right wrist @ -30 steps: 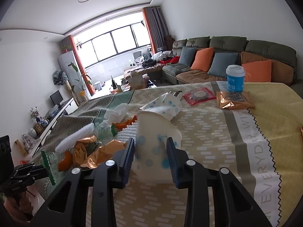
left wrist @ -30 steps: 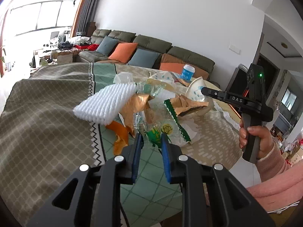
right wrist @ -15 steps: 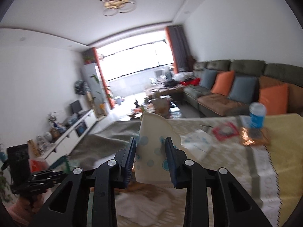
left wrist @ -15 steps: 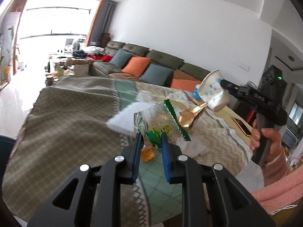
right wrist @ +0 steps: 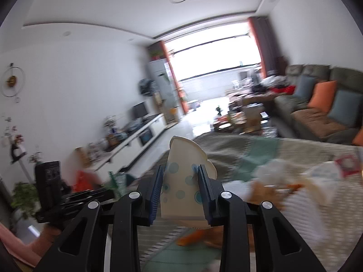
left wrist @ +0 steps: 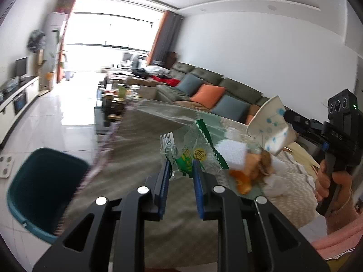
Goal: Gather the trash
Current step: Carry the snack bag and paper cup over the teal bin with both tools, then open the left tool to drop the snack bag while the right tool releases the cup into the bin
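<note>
My left gripper [left wrist: 180,168] is shut on a clear plastic wrapper with green print [left wrist: 192,147], held above the table's left part. My right gripper [right wrist: 180,179] is shut on a squashed white paper cup with blue dots [right wrist: 185,176]; the cup also shows in the left wrist view [left wrist: 271,128], held in the air at right. A dark teal bin [left wrist: 43,192] stands on the floor at lower left, beside the table edge. Remaining trash lies on the table: white foam netting [left wrist: 231,153], orange peel [left wrist: 242,181] and gold foil [left wrist: 258,161].
The table has a grey-green patterned cloth [left wrist: 140,158]. A white floor scale [left wrist: 5,166] lies left of the bin. A sofa with orange and blue cushions [left wrist: 208,93] stands behind. More wrappers [right wrist: 326,172] lie on the table's right in the right wrist view.
Both grippers have lifted and swung left with their loads, away from the trash pile. The teal bin has come into the left wrist view. The views are motion-blurred.
</note>
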A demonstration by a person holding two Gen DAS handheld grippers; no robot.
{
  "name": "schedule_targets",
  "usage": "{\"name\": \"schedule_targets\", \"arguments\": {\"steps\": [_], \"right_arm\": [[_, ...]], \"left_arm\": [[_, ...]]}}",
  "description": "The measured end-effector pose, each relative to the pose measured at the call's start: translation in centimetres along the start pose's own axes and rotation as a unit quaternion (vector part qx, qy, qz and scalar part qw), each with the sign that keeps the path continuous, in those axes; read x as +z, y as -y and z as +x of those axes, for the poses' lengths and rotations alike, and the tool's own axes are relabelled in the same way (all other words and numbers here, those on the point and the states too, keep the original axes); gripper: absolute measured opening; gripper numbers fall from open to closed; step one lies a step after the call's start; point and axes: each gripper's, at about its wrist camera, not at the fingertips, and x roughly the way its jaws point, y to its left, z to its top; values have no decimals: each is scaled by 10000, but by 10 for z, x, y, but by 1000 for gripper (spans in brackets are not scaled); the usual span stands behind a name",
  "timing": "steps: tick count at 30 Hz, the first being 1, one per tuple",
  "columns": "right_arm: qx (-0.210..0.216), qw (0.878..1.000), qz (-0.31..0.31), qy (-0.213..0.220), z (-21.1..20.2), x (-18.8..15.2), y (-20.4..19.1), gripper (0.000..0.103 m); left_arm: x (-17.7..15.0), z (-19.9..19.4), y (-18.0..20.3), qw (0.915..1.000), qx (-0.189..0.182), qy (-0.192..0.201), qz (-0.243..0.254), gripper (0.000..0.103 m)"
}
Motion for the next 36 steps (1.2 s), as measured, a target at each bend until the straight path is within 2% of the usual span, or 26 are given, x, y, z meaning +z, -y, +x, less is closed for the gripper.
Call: {"name": "schedule_targets", "arguments": {"steps": [7,11,17,25,31,36], "right_arm": [[974,9944,-74,-412,73,2,-50,32],[1322,9892,-116,-615,110,4,-73,32],[1626,9824,-205,-896,159,0,-100,32],[1732,9763,-191,-1285,215,-9,-130,32],[1606,9718,-226,-1715,256,-21,-147,32],[1477,9672,-211,-2055,279,-30,-151,32]], "left_arm": [[-2,-26,-52,9958,860,109,-293,21],[-3,-41,-86,9891,1387,120,-482,21],[-8,-49,-125,9810,1795,23,-736,21],[-14,-39,-153,9730,2040,-197,-1059,22],[-18,-20,-165,9672,2188,-434,-1216,22],[-20,-13,-169,9658,2206,-544,-1249,22]]}}
